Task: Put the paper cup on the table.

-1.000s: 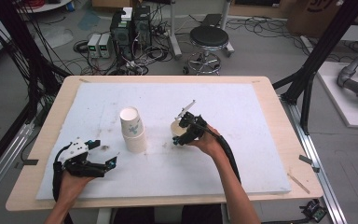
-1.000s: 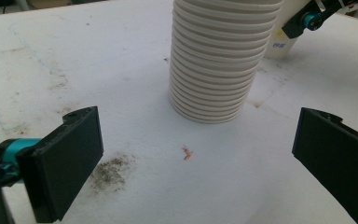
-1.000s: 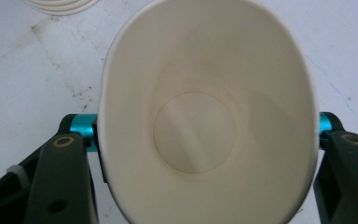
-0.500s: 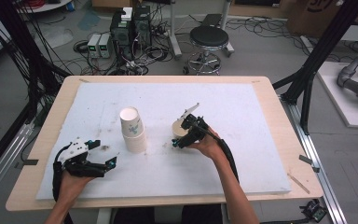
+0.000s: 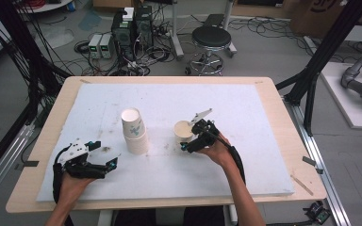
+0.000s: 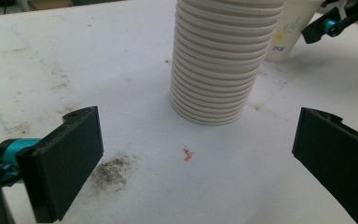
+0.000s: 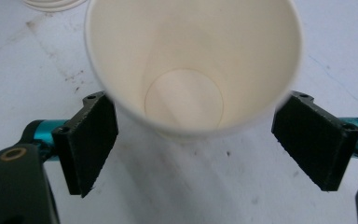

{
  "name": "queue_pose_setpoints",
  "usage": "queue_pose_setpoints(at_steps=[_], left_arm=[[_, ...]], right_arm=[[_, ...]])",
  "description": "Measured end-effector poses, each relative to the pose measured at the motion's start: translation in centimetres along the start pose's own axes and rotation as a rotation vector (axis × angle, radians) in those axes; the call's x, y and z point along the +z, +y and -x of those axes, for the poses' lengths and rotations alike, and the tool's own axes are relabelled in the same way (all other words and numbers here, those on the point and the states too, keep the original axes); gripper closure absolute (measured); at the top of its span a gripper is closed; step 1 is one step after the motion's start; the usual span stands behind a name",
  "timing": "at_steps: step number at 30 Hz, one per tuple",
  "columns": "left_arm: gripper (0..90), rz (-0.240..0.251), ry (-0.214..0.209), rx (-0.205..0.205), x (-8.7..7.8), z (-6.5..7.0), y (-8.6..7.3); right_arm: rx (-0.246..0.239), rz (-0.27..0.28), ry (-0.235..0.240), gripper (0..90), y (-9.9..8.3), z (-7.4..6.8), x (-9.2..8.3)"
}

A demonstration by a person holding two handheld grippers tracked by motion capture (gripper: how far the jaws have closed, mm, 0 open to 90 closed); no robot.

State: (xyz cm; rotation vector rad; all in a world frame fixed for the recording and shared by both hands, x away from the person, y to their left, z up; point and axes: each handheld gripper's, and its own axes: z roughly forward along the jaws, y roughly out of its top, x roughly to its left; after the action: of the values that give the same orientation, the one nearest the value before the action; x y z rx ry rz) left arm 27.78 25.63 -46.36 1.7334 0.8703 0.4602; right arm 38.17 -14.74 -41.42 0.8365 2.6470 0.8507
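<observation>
Single paper cup (image 5: 183,131) upright mid-surface, right of the cup stack (image 5: 134,131). Right gripper (image 7: 193,135) just opened wide — cup between the jaws, pads clear of it. Left gripper (image 6: 191,154) open, empty, near front-left corner, farther off.

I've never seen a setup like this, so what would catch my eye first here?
Probably the tall stack of paper cups standing mid-table on the white mat. Just to its right stands a single empty cup, with the right tool open around it, jaws clear of its sides. The left tool rests open at the near left.
</observation>
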Motion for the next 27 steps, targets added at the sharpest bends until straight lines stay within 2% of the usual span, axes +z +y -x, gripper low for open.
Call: queue_pose_setpoints(at_steps=[5,6,7,8,9,11,21,27], left_arm=[[1.8,0.005,0.001,-0.007,0.0,0.0,0.0],[1.8,0.006,0.0,-0.008,0.0,0.0,0.0],[1.8,0.005,-0.002,-0.007,-0.1,0.0,0.0],[1.8,0.008,0.0,-0.008,-0.1,-0.1,0.0],[1.8,0.012,0.005,-0.013,-0.1,0.0,-0.1],[1.8,0.015,0.013,-0.015,-0.1,-0.1,-0.1],[1.8,0.058,0.025,-0.027,-0.6,-0.1,-0.3],[1.8,0.067,0.039,-0.01,-0.6,0.1,-0.3]], right_arm=[[0.007,0.109,0.002,14.6,-2.1,-0.2,-2.1],[0.013,0.153,-0.001,14.6,-2.8,-0.3,-3.0],[0.013,0.153,-0.001,14.6,-2.8,-0.3,-3.0],[0.021,0.196,-0.018,14.6,-3.7,-0.5,-3.7],[0.021,0.196,-0.018,14.6,-3.7,-0.5,-3.7],[0.032,0.233,-0.046,14.7,-4.6,-0.6,-4.1],[0.13,0.385,-0.114,14.7,-9.5,-0.5,-5.9],[0.17,0.415,-0.13,14.7,-11.2,-0.1,-6.5]])
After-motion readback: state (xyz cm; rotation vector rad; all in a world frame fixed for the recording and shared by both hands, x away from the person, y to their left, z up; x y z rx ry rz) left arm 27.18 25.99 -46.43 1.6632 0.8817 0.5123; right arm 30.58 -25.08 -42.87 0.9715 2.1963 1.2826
